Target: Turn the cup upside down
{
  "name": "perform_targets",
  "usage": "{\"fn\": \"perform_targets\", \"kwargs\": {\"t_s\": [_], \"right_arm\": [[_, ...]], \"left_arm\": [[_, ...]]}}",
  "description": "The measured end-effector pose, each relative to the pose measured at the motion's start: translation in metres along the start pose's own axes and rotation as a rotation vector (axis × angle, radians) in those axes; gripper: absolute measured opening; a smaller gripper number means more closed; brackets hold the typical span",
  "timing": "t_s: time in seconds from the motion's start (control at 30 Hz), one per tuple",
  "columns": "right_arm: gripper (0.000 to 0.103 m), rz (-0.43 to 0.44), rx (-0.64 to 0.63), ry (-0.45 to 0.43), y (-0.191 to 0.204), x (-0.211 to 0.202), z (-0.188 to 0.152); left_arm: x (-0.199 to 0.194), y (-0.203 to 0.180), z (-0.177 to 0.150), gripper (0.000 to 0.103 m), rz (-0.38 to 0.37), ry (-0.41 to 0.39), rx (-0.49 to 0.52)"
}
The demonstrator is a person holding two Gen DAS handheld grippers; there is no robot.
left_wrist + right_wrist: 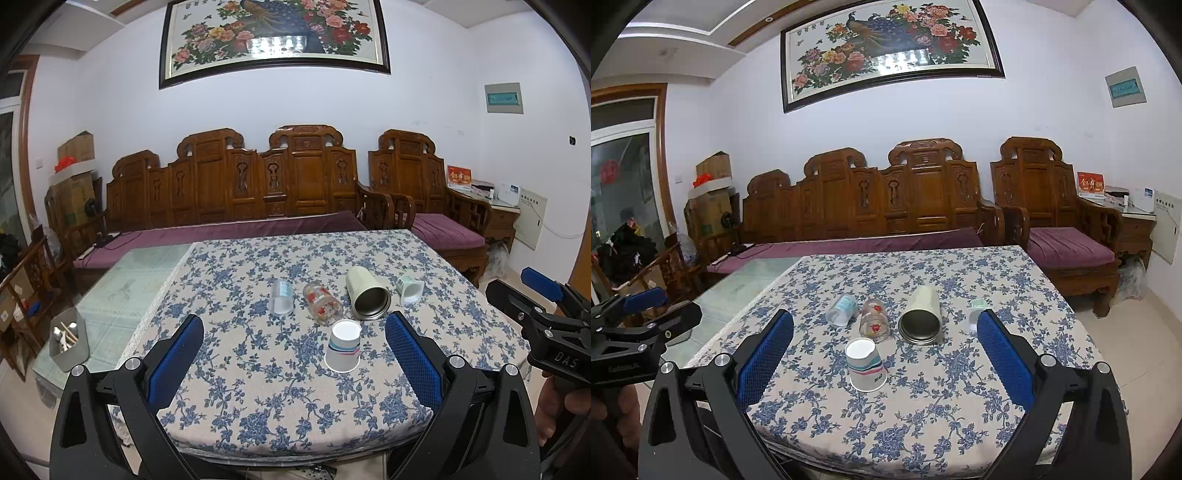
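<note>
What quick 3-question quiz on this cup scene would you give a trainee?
1. True or false: the paper cup stands mouth down on the tablecloth.
2. How many vessels lie on their sides behind it?
A) two
B) four
C) six
3. Fill in: the fingers of the left gripper and the right gripper are ____ and hold nothing.

Key:
1. true
2. B: clear plastic cup, flowered glass, steel-lined tumbler, small white-and-green cup
3. open
</note>
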State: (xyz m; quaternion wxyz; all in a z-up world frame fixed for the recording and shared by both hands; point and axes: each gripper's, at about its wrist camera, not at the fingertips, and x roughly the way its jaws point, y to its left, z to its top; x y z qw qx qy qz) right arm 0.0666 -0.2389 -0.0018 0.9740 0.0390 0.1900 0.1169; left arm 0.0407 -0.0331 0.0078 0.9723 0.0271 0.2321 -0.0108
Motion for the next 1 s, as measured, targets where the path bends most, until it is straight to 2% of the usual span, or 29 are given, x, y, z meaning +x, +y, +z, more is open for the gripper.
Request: {"fn": "perform_targets", "kwargs": {"t_s": [1.0], "right_arm": [[0.100, 0.001, 0.000, -0.003, 0.0018, -0.0005, -0.0006]], "left_arm": [[-0.0032, -0.0038, 0.0041, 0.095, -0.001, -0.005, -0.004]]}}
